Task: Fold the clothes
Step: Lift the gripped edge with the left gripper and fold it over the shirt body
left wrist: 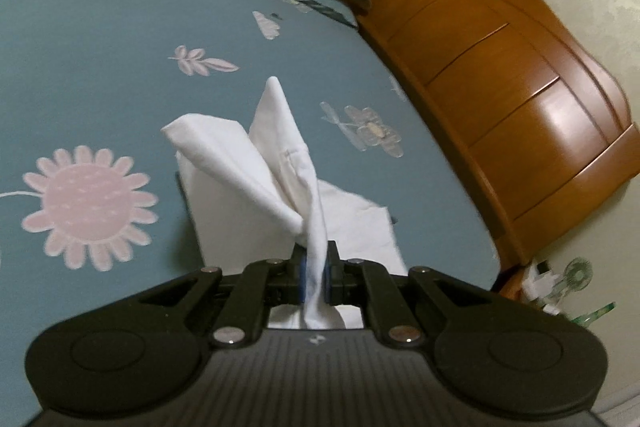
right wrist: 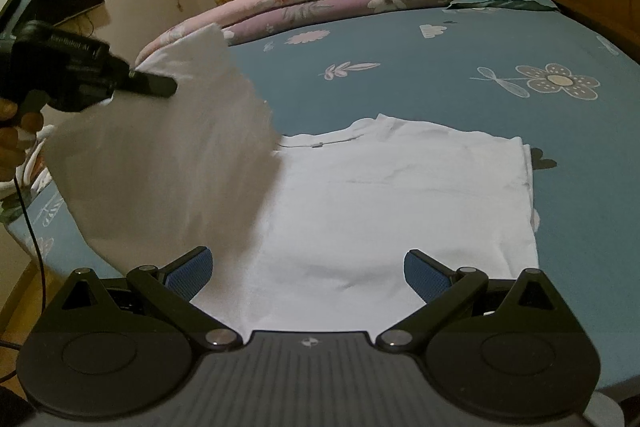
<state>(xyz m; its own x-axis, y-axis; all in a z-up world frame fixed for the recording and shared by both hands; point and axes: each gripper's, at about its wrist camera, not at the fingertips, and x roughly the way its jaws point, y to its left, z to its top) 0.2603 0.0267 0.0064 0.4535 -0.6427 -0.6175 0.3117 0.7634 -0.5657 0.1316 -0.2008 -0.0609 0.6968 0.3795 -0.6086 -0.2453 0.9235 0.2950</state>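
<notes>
Left wrist view: left gripper (left wrist: 315, 277) is clamped on limp, light white T-shirt (right wrist: 380, 195) fabric; right gripper (right wrist: 308, 273) is held apart; hems are judged best gripped.

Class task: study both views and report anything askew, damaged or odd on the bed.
Nothing damaged or spilled. The white shirt lies flat except its left side, lifted by the left tongs; right tongs open.

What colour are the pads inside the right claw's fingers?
Blue, on black fingers; the pads show best in the right wrist view.
</notes>
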